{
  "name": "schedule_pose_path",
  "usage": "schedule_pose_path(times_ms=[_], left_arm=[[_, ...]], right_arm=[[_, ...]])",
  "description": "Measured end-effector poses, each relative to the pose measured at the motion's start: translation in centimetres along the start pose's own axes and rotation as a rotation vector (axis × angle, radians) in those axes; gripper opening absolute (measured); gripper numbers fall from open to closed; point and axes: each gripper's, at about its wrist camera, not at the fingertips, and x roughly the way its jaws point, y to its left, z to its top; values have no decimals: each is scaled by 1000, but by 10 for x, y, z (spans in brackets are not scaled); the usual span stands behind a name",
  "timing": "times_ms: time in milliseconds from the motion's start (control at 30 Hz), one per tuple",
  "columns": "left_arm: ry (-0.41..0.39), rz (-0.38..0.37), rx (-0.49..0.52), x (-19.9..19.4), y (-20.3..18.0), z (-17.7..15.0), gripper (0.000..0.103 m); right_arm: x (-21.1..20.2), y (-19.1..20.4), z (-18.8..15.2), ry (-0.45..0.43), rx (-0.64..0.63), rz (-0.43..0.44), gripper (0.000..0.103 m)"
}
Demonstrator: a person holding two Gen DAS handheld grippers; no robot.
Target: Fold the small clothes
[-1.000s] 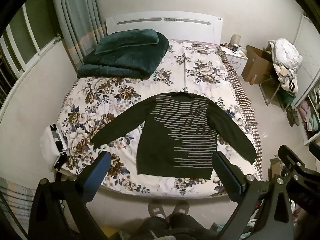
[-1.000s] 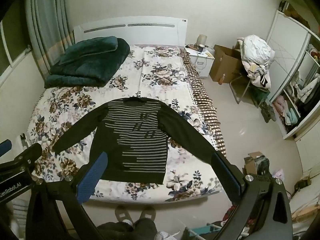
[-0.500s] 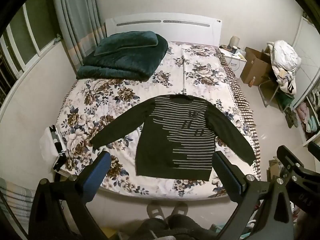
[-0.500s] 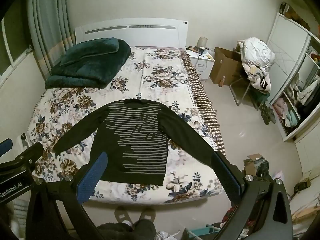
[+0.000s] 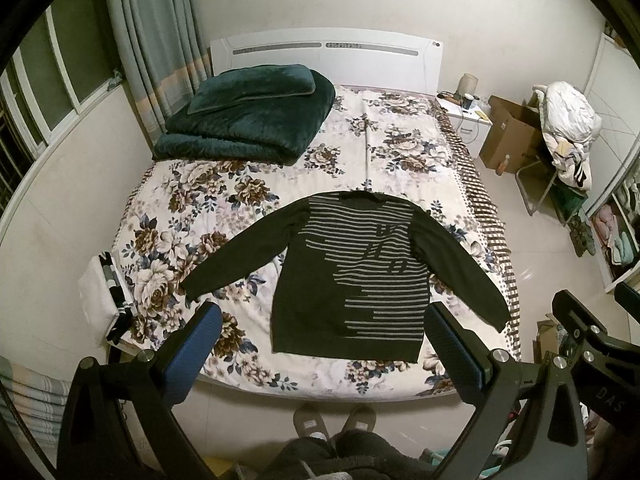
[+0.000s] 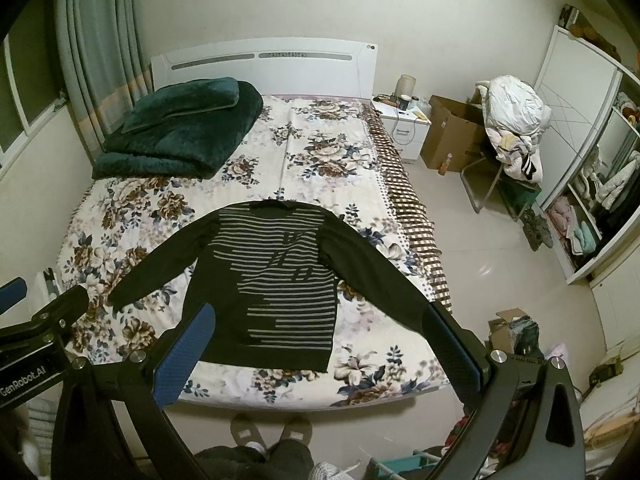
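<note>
A dark long-sleeved sweater (image 5: 352, 276) with grey stripes lies flat and face up on the floral bed (image 5: 224, 200), both sleeves spread outward, its hem toward me. In the right wrist view the same sweater (image 6: 276, 280) sits near the bed's front edge. My left gripper (image 5: 324, 320) hangs high above the foot of the bed, open, nothing between its blue-padded fingers. My right gripper (image 6: 316, 320) is also open and empty at about the same height. Each gripper's body shows at the edge of the other's view.
A folded dark green blanket with a pillow (image 5: 248, 120) lies at the head of the bed on the left. A white nightstand (image 6: 404, 128), a cardboard box (image 6: 452, 136) and a chair piled with clothes (image 6: 512, 128) stand to the right. The person's slippered feet (image 5: 332, 424) stand at the bed's foot.
Both views have shifted a little, so the bed and sweater sit slightly lower in the frames. The sweater has not moved and both grippers remain open.
</note>
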Motion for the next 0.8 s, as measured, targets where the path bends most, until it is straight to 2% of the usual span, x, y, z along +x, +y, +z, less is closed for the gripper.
schedule_pose_path(times_ms=[800], left_arm=[[-6,0,-1,-1,0,-1,103]], right_arm=[[-8,0,2,-6,0,4,103]])
